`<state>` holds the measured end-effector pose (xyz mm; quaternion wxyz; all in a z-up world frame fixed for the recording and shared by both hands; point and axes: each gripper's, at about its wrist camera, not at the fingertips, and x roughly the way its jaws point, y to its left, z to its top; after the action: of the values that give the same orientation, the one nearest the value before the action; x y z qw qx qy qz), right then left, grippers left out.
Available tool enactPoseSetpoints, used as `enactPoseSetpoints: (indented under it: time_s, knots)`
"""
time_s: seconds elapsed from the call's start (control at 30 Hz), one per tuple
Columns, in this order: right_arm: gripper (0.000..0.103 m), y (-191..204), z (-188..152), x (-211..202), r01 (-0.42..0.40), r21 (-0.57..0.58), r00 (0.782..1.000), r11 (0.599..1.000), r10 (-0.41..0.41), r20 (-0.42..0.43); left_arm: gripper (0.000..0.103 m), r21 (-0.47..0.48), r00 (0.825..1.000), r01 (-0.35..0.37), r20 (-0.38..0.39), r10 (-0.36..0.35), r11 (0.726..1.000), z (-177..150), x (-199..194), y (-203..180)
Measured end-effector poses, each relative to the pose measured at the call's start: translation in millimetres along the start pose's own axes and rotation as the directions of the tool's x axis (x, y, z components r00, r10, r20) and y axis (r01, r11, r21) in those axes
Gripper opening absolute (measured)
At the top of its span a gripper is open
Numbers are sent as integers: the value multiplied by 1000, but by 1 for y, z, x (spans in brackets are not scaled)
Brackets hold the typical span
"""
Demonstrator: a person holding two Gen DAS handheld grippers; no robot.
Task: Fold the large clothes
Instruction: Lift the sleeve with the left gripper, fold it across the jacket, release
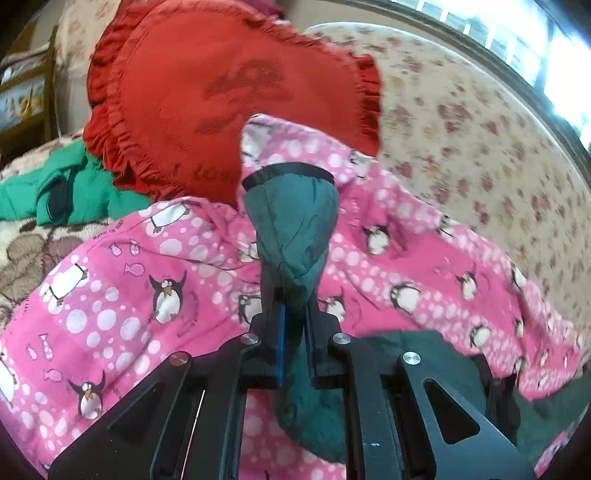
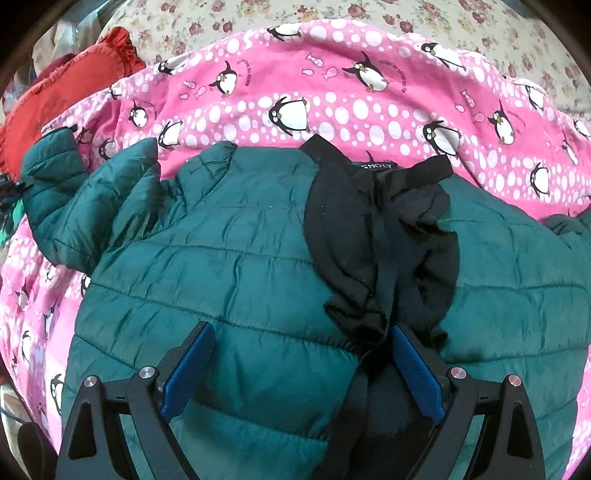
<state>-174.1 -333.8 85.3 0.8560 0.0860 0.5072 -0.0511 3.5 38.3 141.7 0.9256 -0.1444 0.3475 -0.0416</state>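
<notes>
We see the left hand-held gripper point(image 1: 291, 295) pinching the green jacket's point(image 2: 236, 258) sleeve point(image 1: 295, 221); the right hand-held gripper point(image 2: 299, 369) hangs wide open, holding nothing.

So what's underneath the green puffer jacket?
The green puffer jacket lies on a pink penguin blanket, which shows around its top and left side. Beyond that is flowered fabric. What lies directly beneath the jacket's middle is covered.

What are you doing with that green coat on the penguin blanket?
Someone is folding the green coat, which lies on the penguin blanket. The left tool is shut on the end of a sleeve and holds it up off the blanket. The right tool is open, hovering over the coat's body near the black collar.
</notes>
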Motion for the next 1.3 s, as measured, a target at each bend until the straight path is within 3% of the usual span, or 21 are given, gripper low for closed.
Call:
enactPoseSetpoints:
  time_s: [0.4, 0.67, 0.87, 1.13, 1.23, 1.3]
  knots:
    - [94, -26, -3, -24, -2, 64, 999, 998, 0, 38, 8, 86, 992, 122, -2, -123, 989, -28, -44, -50]
    - [95, -43, -8, -36, -10, 96, 998, 995, 4, 63, 8, 148, 986, 168, -46, -162, 975, -60, -57, -91]
    - [95, -59, -13, -43, -29, 137, 997, 990, 19, 73, 8, 191, 974, 210, -125, -189, 959, -99, -50, -129]
    - [95, -76, -18, -46, -85, 177, 994, 980, 72, 82, 8, 265, 956, 208, -259, -139, 941, -170, -13, -183]
    - [95, -84, -19, -43, -183, 223, 982, 958, 166, 93, 8, 283, 934, 209, -342, -105, 936, -192, 4, -194]
    - [95, -86, -18, -42, -245, 240, 969, 939, 225, 105, 8, 295, 932, 203, -351, -91, 934, -197, 6, -196]
